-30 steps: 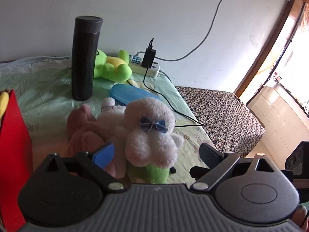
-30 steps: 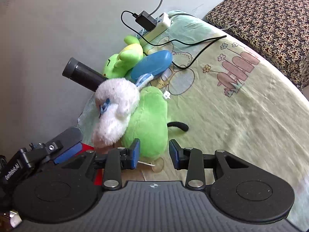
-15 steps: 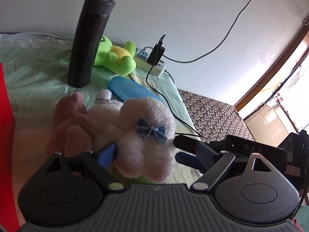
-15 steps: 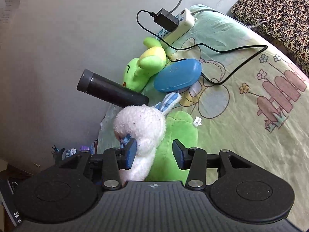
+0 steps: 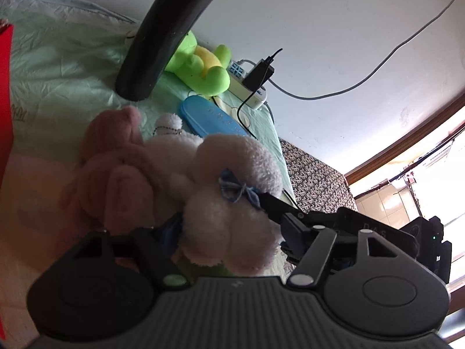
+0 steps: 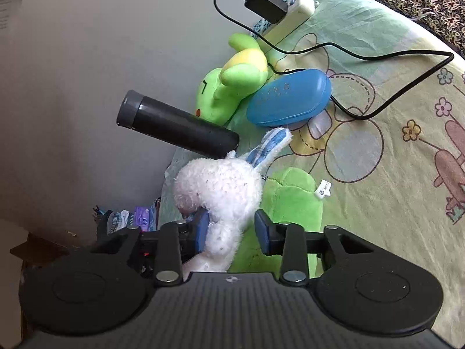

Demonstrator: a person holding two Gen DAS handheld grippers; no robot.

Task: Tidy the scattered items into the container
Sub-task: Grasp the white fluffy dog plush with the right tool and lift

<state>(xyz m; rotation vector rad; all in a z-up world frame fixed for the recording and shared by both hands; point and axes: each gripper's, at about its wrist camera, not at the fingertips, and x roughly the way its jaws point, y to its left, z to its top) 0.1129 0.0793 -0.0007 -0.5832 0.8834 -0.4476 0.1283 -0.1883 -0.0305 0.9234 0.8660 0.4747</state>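
Observation:
A white plush rabbit with a blue bow (image 5: 229, 203) and a green body (image 6: 287, 200) lies on the bed sheet. A pink plush (image 5: 116, 168) lies against it on the left. My left gripper (image 5: 229, 232) is open, its jaws on either side of the rabbit's head. My right gripper (image 6: 231, 231) is open too, with the rabbit's white head (image 6: 218, 186) between its blue pads. The right gripper's fingers (image 5: 279, 206) show in the left wrist view, touching the rabbit's head. The red container (image 5: 5, 110) stands at the left edge.
A tall black flask (image 5: 165, 35) stands behind the plush toys. A green frog plush (image 5: 200, 69), a blue case (image 5: 215, 119) and a white power strip with a black charger and cable (image 6: 279, 8) lie near the wall. The bed edge drops off on the right.
Both grippers have moved in closer to the white rabbit. The right gripper's jaws now straddle its head, and the left view has tilted and come nearer.

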